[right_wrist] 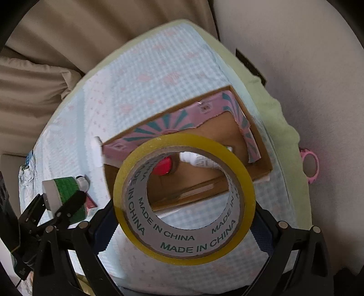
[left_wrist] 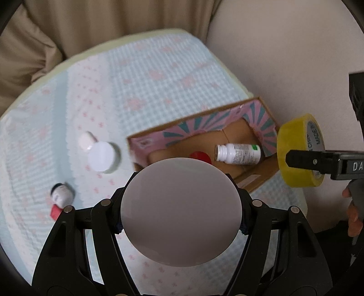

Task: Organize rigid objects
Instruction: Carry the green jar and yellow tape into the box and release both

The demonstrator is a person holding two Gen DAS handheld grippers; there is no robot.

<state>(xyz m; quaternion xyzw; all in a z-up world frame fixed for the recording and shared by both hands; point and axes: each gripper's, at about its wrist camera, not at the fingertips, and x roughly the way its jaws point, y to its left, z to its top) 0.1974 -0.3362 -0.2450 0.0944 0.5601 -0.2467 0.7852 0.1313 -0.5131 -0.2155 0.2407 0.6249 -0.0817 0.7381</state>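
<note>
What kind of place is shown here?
Probably a room in a home: a padded surface under a checked blue cloth, beige curtains behind it, and a cardboard box for household bits.

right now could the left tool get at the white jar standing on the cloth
Probably not yet: the left tool is already clamped on a round lidded jar. The white jar stands clear on the cloth, nothing blocking it.

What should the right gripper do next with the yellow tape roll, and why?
Probably carry it a little further over the cardboard box and lower it. The right gripper grips the yellow tape roll above the cloth, and the box has bare floor beside the white bottle.
</note>
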